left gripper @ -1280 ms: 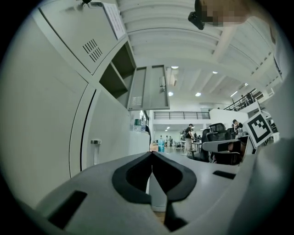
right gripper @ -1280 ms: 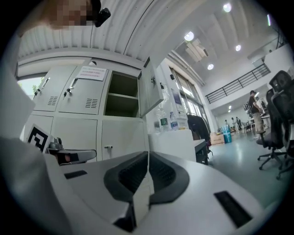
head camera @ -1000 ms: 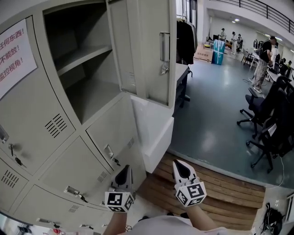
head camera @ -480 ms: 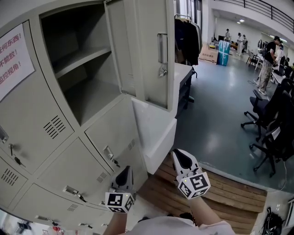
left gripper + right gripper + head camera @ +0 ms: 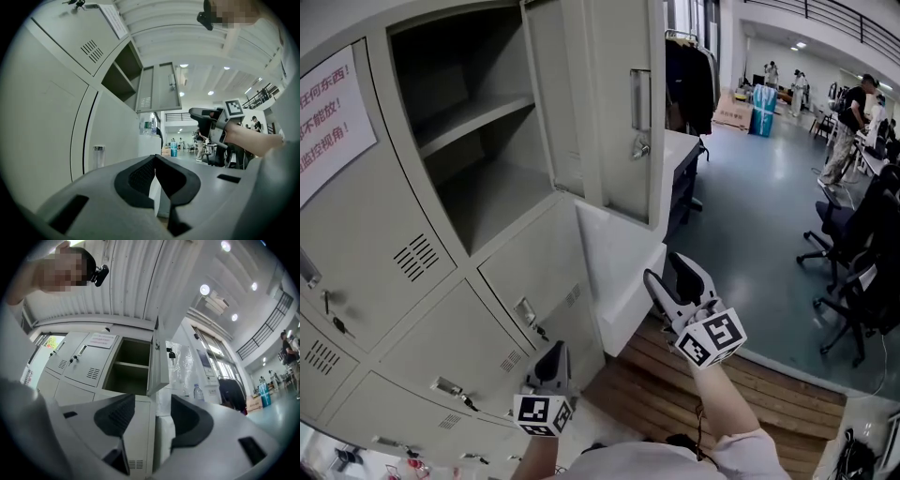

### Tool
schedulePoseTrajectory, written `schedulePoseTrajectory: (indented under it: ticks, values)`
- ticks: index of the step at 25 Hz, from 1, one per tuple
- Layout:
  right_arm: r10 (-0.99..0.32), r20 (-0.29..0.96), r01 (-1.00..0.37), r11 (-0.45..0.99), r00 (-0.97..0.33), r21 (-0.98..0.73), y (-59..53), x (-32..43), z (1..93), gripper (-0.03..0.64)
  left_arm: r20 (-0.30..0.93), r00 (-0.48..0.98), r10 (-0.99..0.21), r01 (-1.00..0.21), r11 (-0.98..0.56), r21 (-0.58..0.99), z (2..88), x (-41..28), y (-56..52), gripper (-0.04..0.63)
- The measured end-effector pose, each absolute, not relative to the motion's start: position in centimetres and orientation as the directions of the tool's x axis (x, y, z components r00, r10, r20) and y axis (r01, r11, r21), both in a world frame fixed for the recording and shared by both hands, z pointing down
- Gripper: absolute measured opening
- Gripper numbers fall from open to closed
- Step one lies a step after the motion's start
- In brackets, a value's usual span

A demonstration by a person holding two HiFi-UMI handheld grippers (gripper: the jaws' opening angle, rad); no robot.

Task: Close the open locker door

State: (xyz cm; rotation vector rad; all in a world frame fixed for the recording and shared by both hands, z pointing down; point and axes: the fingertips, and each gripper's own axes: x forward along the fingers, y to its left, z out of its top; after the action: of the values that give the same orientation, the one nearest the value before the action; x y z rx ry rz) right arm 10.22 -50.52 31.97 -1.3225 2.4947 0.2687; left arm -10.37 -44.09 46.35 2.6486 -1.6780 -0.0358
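Note:
The grey locker's upper door [image 5: 614,103] stands swung out, with a handle and a keyed lock [image 5: 639,117] on its face. Behind it the compartment [image 5: 469,141] with one shelf lies bare. My right gripper [image 5: 667,270] is raised below the door's lower edge, apart from it. Its jaws are opening with nothing between them. In the right gripper view that door [image 5: 157,362] shows edge-on above the gap of the right gripper [image 5: 152,413]. My left gripper [image 5: 552,352] hangs low before the lower locker doors, shut and holding nothing, as the left gripper [image 5: 154,161] view confirms.
A white cabinet [image 5: 623,281] stands against the locker's right side. A wooden platform [image 5: 750,384] lies underfoot. Office chairs [image 5: 853,272], a rack of dark coats [image 5: 689,84] and people [image 5: 848,122] fill the hall to the right. A red-lettered notice [image 5: 328,117] hangs on the left door.
My right gripper has risen and moved forward toward the open door, and its jaws have parted. The left gripper has stayed where it was.

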Motion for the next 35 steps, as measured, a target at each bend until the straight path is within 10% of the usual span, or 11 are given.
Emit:
schedulePoseTrajectory:
  ticks: [35]
  values:
    - [-0.589, -0.397, -0.682, 0.717, -0.704, 0.144, -52.3, 4.6, 26.2, 0.210, -0.024, 0.201, -0.979, -0.980, -0.201, -0.011, 45.4, -13.8, -40.0, 0.009]
